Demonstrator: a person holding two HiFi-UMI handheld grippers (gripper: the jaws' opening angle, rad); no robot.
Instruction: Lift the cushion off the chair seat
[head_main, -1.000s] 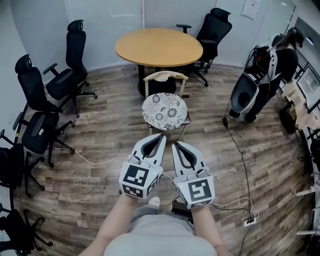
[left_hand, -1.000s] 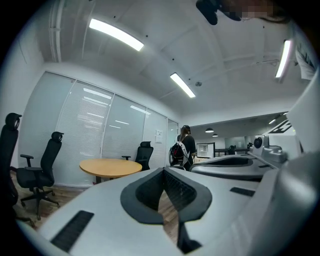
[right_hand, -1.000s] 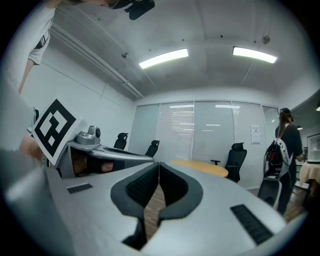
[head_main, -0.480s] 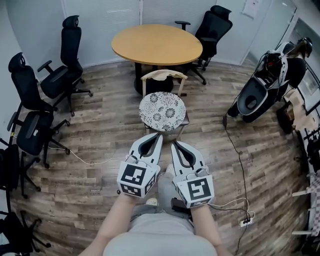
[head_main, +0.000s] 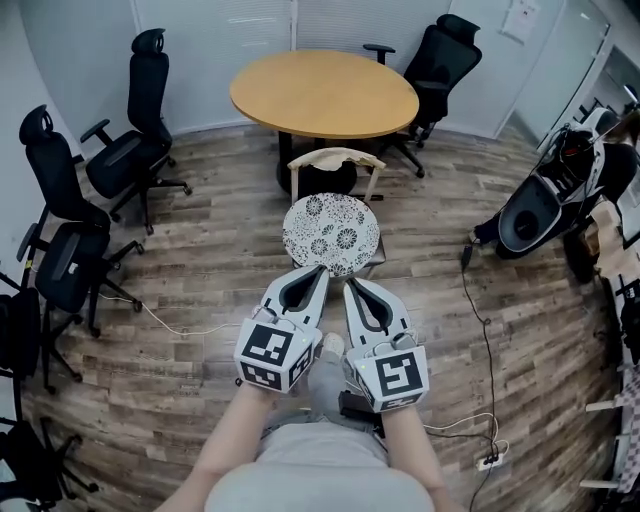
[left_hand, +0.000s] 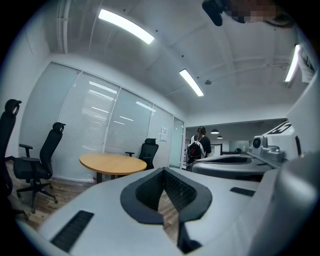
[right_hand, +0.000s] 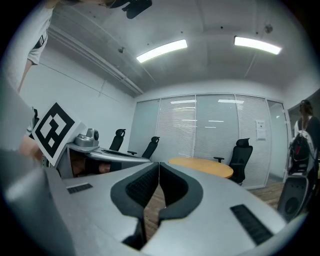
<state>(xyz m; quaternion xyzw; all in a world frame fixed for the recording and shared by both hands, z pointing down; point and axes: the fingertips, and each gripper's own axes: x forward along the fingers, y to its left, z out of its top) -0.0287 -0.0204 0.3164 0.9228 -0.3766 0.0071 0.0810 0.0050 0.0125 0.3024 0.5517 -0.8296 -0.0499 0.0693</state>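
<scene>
The cushion (head_main: 331, 234) is round and white with dark flower shapes all over it. It lies flat on the seat of a small chair (head_main: 335, 158) with a pale, curved wooden back. Nothing holds the cushion.

The chair stands on the floor between the person and a round table (head_main: 323, 94) with a light brown top.

Just in front of the cushion are the two tools the person holds. The left gripper (head_main: 320, 270) and the right gripper (head_main: 351, 287) sit side by side and point at the cushion. In the head view, the tip of the left one looks very near the cushion's front edge. Both have their jaws pressed together, with nothing in them. Each has a cube with black and white squares at the back.

The floor (head_main: 200, 280) is made of grey-brown wood planks. A thin white cable (head_main: 165, 318) lies across it on the left. Black office chairs (head_main: 135, 140) stand along the left side, and one more black chair (head_main: 440, 60) is behind the table.

The walls are pale, with blinds over glass. Long lights (left_hand: 126, 26) shine on the ceiling. Far off, through a doorway, a person (left_hand: 201, 144) stands with a dark backpack.
</scene>
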